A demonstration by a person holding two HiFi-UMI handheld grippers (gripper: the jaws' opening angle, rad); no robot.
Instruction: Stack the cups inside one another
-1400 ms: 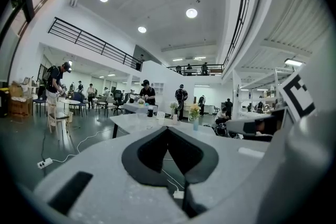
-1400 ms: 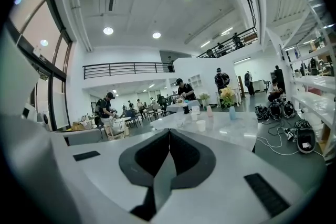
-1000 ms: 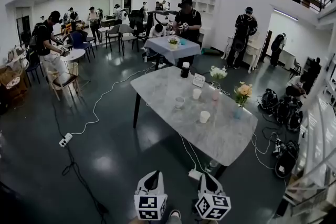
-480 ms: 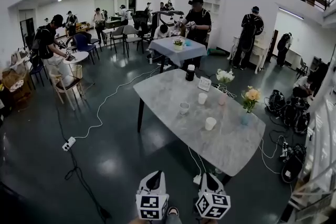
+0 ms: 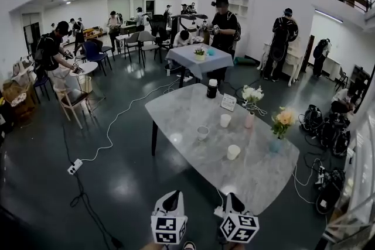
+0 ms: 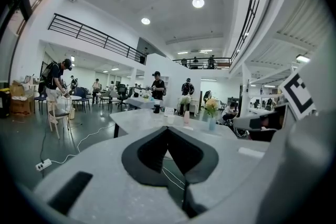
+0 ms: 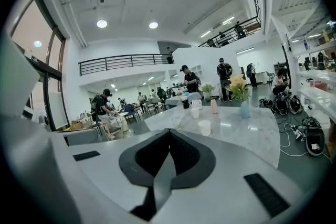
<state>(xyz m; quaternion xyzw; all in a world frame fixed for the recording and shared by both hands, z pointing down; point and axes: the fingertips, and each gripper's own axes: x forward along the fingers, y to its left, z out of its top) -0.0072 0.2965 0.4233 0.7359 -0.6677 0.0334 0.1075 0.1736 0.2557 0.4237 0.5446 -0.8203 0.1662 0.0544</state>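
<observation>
Three cups stand apart on a grey marble table (image 5: 181,108): a white cup (image 5: 233,151) nearest me, a clear cup (image 5: 203,133) to its left, and another white cup (image 5: 225,120) farther back. My left gripper (image 5: 171,201) and right gripper (image 5: 232,201) hang side by side at the bottom of the head view, short of the table's near corner. Both are shut and hold nothing. In the right gripper view the shut right gripper (image 7: 169,131) points at the near white cup (image 7: 204,127). In the left gripper view the left gripper (image 6: 168,128) is also shut.
On the table also stand a pink vase (image 5: 249,120), a blue vase with yellow flowers (image 5: 280,126), white flowers (image 5: 252,93), a card (image 5: 228,102) and a black cup (image 5: 212,89). Cables (image 5: 117,120) cross the dark floor. Bags (image 5: 328,126) lie at the right. Several people stand behind.
The table and cups have slid lower in the head view and look slightly nearer. Both grippers hold the same place in the picture and stay shut.
</observation>
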